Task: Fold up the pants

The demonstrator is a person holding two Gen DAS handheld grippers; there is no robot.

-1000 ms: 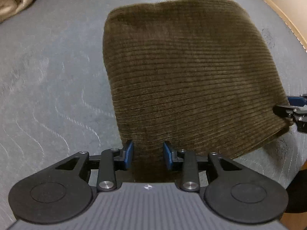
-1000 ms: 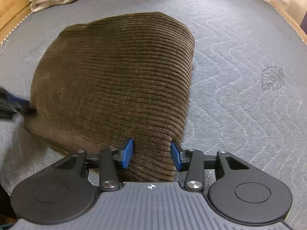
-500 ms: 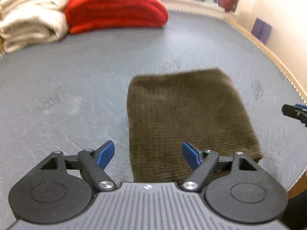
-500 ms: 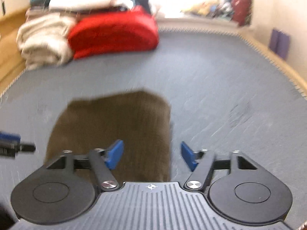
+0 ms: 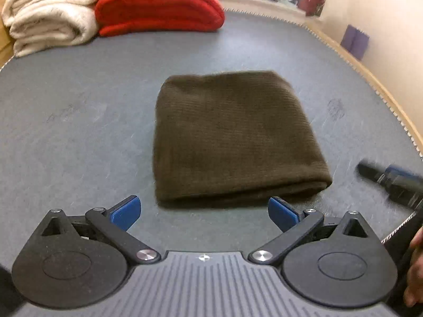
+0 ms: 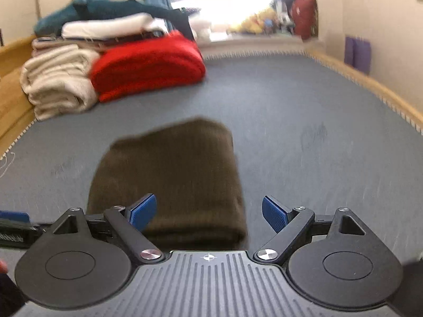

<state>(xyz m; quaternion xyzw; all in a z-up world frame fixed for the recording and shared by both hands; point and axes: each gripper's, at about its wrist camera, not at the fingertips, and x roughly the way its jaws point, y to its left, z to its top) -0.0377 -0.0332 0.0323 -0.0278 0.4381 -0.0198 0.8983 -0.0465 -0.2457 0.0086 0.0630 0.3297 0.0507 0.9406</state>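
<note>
The brown corduroy pants (image 5: pixel 232 137) lie folded into a compact rectangle on the grey mattress (image 5: pixel 79 132); they also show in the right wrist view (image 6: pixel 171 177). My left gripper (image 5: pixel 203 211) is open and empty, held just short of the fold's near edge. My right gripper (image 6: pixel 208 212) is open and empty, above the fold's near right corner. The right gripper shows blurred at the right of the left wrist view (image 5: pixel 388 179). The left gripper's tip shows at the left edge of the right wrist view (image 6: pixel 13 224).
A folded red blanket (image 5: pixel 158 8) and cream towels (image 5: pixel 50 13) sit at the mattress's far left, with more stacked laundry (image 6: pixel 105 23) behind. A wooden bed rail (image 6: pixel 370 87) runs along the right edge by the wall.
Both grippers let go of the pants' near edge, opened wide and pulled back and up. The folded pants stay flat on the mattress.
</note>
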